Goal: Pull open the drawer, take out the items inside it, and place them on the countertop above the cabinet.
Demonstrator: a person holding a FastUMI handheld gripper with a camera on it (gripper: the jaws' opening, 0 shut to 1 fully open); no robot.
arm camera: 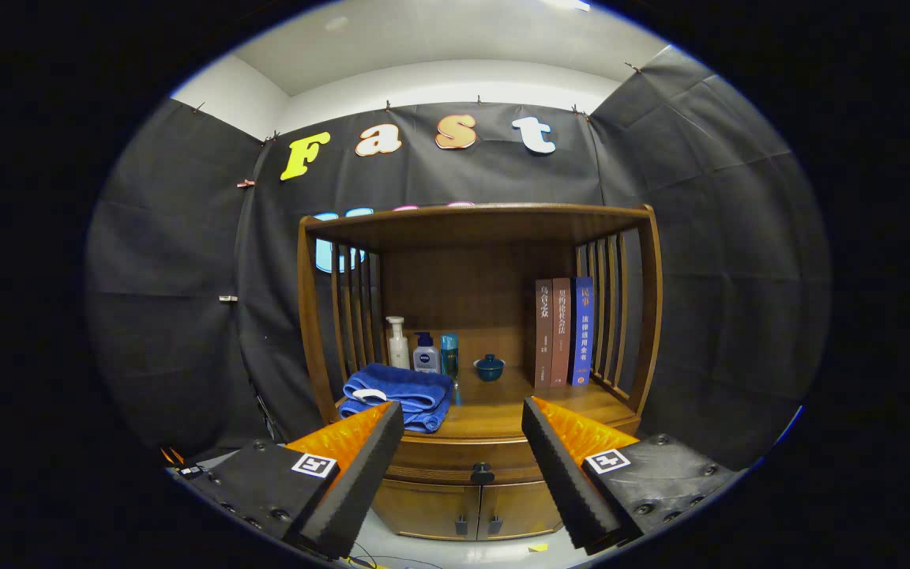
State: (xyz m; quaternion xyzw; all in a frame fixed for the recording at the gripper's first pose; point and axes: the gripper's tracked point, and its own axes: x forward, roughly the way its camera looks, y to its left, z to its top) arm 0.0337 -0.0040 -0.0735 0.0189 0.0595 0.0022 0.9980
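My gripper (463,431) is wide open and holds nothing; its two fingers frame the front of a wooden cabinet (480,316). Between them, a little beyond the tips, I see the drawer (463,458), closed, with a dark knob (482,473) in the middle. Under it are two small doors (467,510). On the countertop (518,411) lies a folded blue towel (400,395) at the left. Behind it stand a white pump bottle (397,344), a small blue-capped bottle (426,353) and a teal tube (449,356). A small dark blue lidded cup (490,367) is in the middle. Three upright books (564,332) stand at the right, with Chinese writing on the spines which I cannot read surely.
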